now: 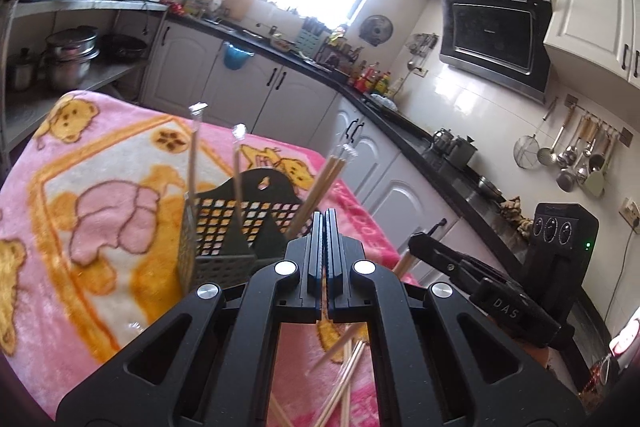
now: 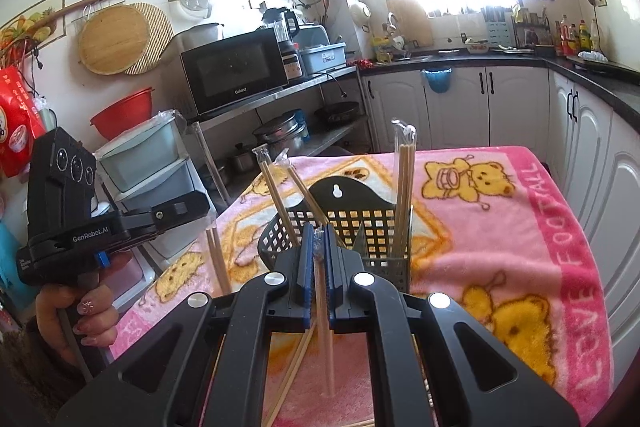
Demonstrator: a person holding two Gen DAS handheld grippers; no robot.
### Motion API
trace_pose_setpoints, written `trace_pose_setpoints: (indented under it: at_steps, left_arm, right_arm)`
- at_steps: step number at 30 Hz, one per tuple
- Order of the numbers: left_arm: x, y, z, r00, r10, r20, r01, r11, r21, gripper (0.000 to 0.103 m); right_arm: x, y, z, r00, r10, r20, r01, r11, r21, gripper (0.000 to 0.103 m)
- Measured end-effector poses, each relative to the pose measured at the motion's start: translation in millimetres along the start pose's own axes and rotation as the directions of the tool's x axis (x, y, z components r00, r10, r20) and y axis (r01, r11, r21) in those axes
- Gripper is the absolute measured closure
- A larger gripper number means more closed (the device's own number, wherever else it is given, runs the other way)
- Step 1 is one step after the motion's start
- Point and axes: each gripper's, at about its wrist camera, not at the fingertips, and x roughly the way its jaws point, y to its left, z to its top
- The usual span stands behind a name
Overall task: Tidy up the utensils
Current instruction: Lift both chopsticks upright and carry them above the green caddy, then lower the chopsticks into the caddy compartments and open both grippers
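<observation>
1. The right gripper (image 2: pixel 319 259), at the lower centre of the right wrist view, has its jaws pinching a plastic-wrapped pair of wooden chopsticks (image 2: pixel 325 327), which runs down between them toward the bottom of the frame.
2. The left gripper (image 1: pixel 325 247), lower centre of the left wrist view, has its jaws pressed together with nothing visible between them.
3. Just beyond both grippers stands a black perforated plastic utensil holder (image 2: pixel 360 215) at the centre of the frame, with several wrapped chopstick pairs (image 2: pixel 402 187) standing upright or tilted in it.
4. More loose chopsticks (image 1: pixel 344 379) lie on the pink bear-patterned blanket (image 2: pixel 500 227) covering the counter, beneath the grippers.
5. A black microwave (image 2: pixel 234 75) sits on a metal shelf at the left of the right wrist view.
</observation>
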Motion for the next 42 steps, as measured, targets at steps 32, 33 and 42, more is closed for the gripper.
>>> trace_pose_setpoints:
  at_steps: [32, 33, 42]
  left_arm:
    - [19.3, -80.3, 100.2, 0.987, -0.077, 0.14, 0.049, 0.98, 0.195, 0.103]
    - [19.2, -80.1, 103.5, 0.986, -0.075, 0.147, 0.046, 0.98, 0.196, 0.103]
    - [22.4, -77.8, 125.9, 0.976, -0.07, 0.207, 0.029, 0.981, 0.194, 0.103]
  right_arm:
    - [-24.2, 11.1, 90.6, 0.986, 0.005, 0.169, 0.012, 0.995, -0.102, 0.098]
    - [-24.7, 11.9, 94.5, 0.984, 0.003, 0.178, 0.016, 0.994, -0.105, 0.098]
    - [-15.8, 3.3, 126.9, 0.975, 0.001, 0.222, 0.02, 0.995, -0.093, 0.098]
